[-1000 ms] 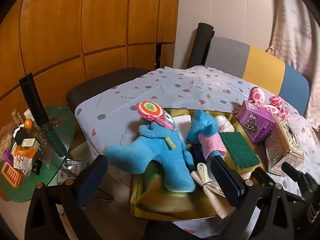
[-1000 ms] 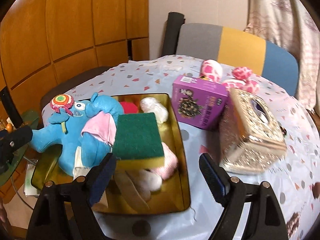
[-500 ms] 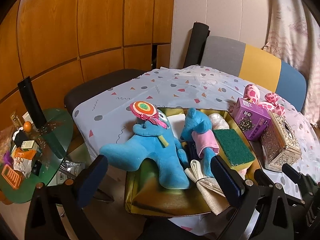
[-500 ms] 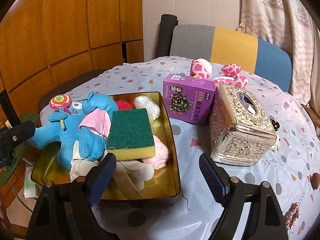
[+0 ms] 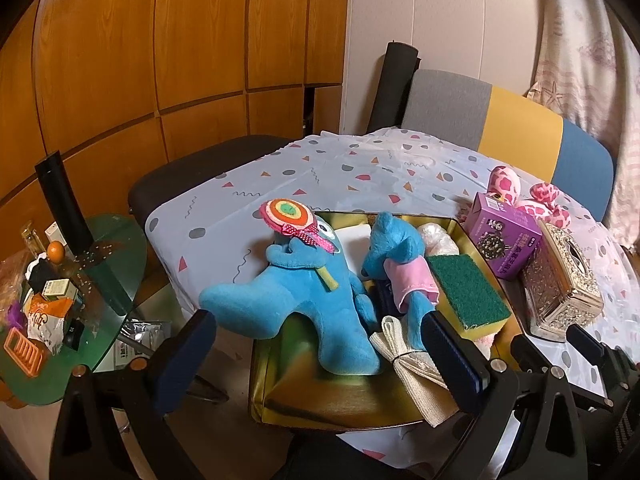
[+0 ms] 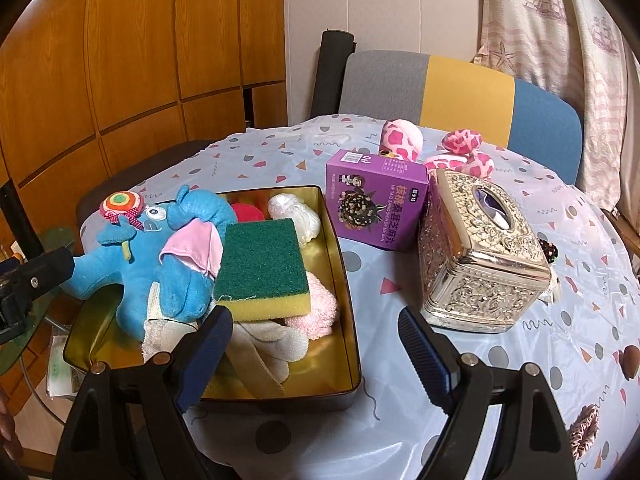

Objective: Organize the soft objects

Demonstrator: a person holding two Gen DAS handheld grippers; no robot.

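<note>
The shallow gold metal tin point(image 6: 347, 292) sits at the near edge of the desk point(image 6: 500, 364) and holds most of the soft things, piled so that several are only partly seen. A blue plush elephant with a pink ear point(image 6: 168, 256) sprawls over the tin's left rim, one leg hanging outside; it clutches a round felt lollipop point(image 5: 286, 216). A green-and-yellow scouring sponge point(image 6: 262, 268) lies on top of a fluffy pink cloth point(image 6: 322, 304), which shows only at its edge. Under both, a cream webbing strap point(image 6: 264, 344) trails toward the front. At the far end a red ball point(image 6: 246, 212) is mostly hidden behind the sponge, next to a white knotted bundle point(image 6: 294, 216).

A pink spotted plush toy point(image 6: 430, 146) lies on the desk outside the tin, partly blocked by a purple cardboard box point(image 6: 374, 200). The box carries Chinese characters and small Latin lettering too fine to read. Just beside it stands an embossed silver tissue box point(image 6: 480, 256).

The left claw point(image 5: 320, 354) hovers before the tin's near left corner, its fingers spread wide and grasping nothing. The right claw point(image 6: 314, 354) is likewise released, its left finger over the tin's front and its right finger over bare desk.

A green glass side table point(image 5: 116, 264) at the left edge is crowded with small packets that are hard to make out.
</note>
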